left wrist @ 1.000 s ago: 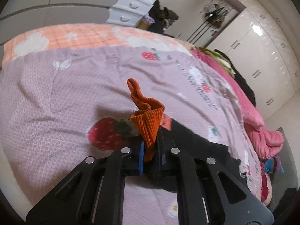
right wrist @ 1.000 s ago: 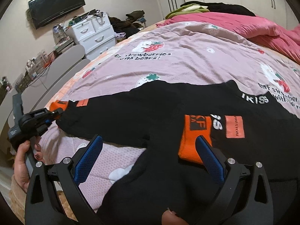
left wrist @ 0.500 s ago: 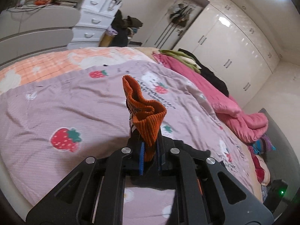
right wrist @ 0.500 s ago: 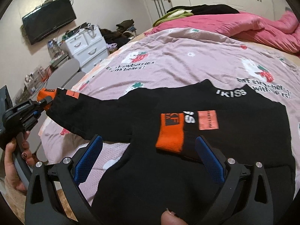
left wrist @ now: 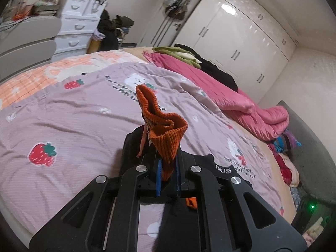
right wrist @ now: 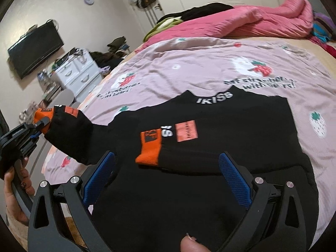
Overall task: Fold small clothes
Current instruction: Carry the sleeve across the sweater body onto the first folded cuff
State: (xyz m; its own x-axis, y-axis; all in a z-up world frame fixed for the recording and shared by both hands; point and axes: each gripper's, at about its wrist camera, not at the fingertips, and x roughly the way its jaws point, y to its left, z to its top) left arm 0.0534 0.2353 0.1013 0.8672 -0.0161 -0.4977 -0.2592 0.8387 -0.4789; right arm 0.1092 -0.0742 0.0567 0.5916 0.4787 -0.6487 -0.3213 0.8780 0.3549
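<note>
Pinching orange cuff (left wrist: 166,145), left tongs (left wrist: 168,174)

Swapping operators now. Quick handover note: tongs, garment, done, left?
Left tongs: shut on the orange ribbed cuff of the black long-sleeved top, that sleeve lifted off the lilac strawberry-print bedspread.
Right tongs: open, empty, above the top's lower half.
Done: other sleeve folded across the chest, its orange cuff lying flat.
Left: lay the held sleeve across, then fold the body.

Bed (right wrist: 210,63), black sweater (right wrist: 231,157), pink quilt (right wrist: 262,21)
</note>
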